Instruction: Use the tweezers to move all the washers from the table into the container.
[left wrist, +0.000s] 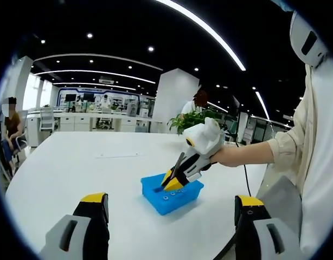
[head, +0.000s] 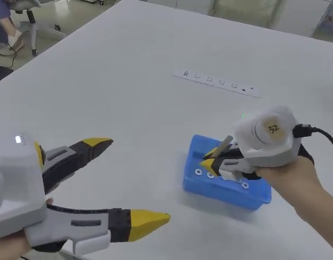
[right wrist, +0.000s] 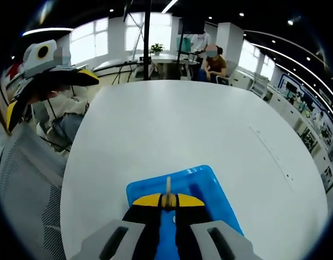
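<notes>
**A:** Status?

**B:** My right claw [head: 212,162] is pinched on the tweezers [head: 224,144], tips over the blue container [head: 210,188], where washers [head: 199,172] lie. My left claw [head: 138,180] is wide open, empty, above the counter [head: 128,81].

**A:** And now?

**B:** I'd get the tips low inside the walls before easing. Whether there's a washer between them, I can't tell.

White table [head: 128,81] all round. On it the container [head: 221,193] is bright blue, with pale ringed washers [head: 198,173] dotted inside. Left gripper [head: 138,180]: light grey body, black jaws, yellow tips. Right gripper [head: 210,161]: same colours, plus a cream round label with a dark 32. Tweezers [head: 225,145] are grey. Black cable [head: 321,136], and a white power strip [head: 216,83] with dark sockets.
</notes>
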The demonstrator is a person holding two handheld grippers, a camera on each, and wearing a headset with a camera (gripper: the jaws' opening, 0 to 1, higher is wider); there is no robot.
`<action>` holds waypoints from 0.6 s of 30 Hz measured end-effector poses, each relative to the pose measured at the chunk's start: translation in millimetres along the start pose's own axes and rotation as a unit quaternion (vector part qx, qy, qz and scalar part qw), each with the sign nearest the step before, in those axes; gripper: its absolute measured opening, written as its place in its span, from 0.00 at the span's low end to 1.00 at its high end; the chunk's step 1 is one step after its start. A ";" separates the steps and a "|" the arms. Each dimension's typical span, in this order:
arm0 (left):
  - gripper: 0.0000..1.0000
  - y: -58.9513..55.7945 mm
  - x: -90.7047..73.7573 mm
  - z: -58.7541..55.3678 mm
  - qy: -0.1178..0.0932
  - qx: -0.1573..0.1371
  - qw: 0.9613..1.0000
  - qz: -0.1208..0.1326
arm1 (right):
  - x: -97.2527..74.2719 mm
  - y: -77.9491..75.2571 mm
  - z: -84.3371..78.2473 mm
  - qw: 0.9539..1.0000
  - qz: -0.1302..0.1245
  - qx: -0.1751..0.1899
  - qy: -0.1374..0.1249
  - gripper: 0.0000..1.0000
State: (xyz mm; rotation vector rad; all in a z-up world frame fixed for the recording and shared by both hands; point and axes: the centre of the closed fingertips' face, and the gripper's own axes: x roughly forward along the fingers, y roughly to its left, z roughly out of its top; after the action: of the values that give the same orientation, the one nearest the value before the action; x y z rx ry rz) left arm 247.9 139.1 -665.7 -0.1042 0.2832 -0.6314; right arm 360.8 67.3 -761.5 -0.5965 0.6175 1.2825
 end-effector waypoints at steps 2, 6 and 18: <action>0.99 -3.2 3.0 1.6 0.003 -0.003 1.000 -0.009 | -8.6 4.1 1.0 1.000 -0.004 0.003 -0.007 0.05; 0.91 -11.6 8.2 3.9 0.008 0.002 1.000 -0.027 | -24.0 15.2 2.3 1.000 -0.009 0.005 -0.021 0.05; 0.43 -47.4 36.0 -2.9 0.076 0.067 0.987 -0.128 | -53.4 57.2 -21.6 1.000 0.005 -0.008 -0.014 0.05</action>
State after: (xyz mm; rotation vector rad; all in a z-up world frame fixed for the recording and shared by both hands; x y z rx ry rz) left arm 247.9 79.5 -668.2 0.0381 0.3777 -0.9143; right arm 293.6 26.1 -742.2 -0.5885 0.5888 1.3031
